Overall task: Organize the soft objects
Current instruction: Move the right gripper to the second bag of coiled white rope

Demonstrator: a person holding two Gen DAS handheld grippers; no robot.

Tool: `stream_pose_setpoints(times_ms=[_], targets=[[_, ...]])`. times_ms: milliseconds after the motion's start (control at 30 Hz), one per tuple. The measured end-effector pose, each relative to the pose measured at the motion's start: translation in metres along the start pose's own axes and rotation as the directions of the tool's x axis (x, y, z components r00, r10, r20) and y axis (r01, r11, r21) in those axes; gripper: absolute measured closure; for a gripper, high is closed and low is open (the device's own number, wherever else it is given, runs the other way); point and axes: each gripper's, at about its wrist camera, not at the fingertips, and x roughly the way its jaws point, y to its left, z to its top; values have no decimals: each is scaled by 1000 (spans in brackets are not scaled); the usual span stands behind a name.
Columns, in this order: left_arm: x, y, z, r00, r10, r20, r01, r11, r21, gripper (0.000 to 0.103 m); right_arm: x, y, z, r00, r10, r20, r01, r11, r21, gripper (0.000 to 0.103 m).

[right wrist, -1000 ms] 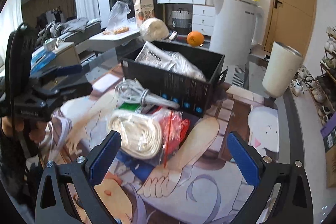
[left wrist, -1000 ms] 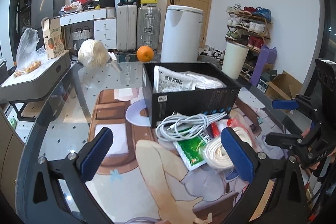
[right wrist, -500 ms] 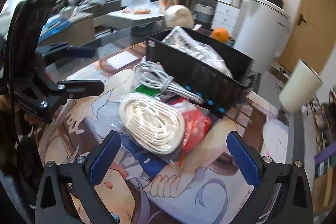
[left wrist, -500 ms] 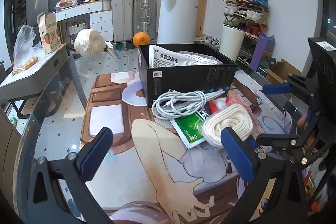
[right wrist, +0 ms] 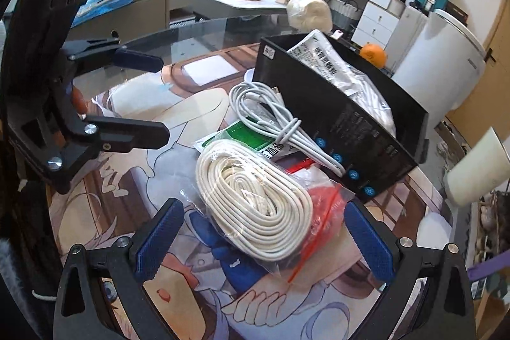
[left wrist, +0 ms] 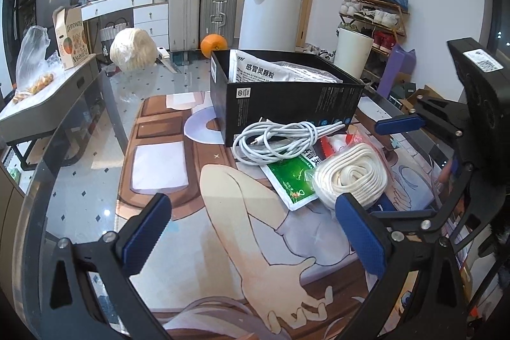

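A white rope coil (right wrist: pixel 255 206) in a clear bag lies on the printed mat, between the fingers of my open right gripper (right wrist: pixel 263 241), which does not touch it. Beside it are a red packet (right wrist: pixel 322 196), a green sachet (right wrist: pixel 242 136) and a tied white cable bundle (right wrist: pixel 271 123) that leans on the black box (right wrist: pixel 344 129). The box (left wrist: pixel 287 104) holds white packets. My left gripper (left wrist: pixel 255 231) stands open over bare mat, left of the coil (left wrist: pixel 350 177). It holds nothing. The right gripper (left wrist: pixel 392 168) shows at the right edge of the left wrist view.
An orange (left wrist: pixel 214 45), a wrapped pale round bundle (left wrist: pixel 134 50) and a knife (left wrist: pixel 165 58) sit on the glass table behind the box. Beyond the table stand a white bin (left wrist: pixel 271 11), suitcases and a shoe rack. The mat (left wrist: pixel 159 161) left of the pile is bare.
The right gripper has dropped and closed in on the rope coil, which now lies between its fingers. The left gripper has drifted a little; both stay open.
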Motion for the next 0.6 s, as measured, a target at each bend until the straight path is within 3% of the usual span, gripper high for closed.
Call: stream_pose_setpoints(times_ms=[233,600], targets=[[0,3,0,1000,-9,2,9,1000,-13,0,7,3,9,999,13,-49,-19,993,-113,1],[0,4,-1,1000,-24,-1,24,1000,-18,0,30,8,13,992,61,-107,-80,980,-184,1]])
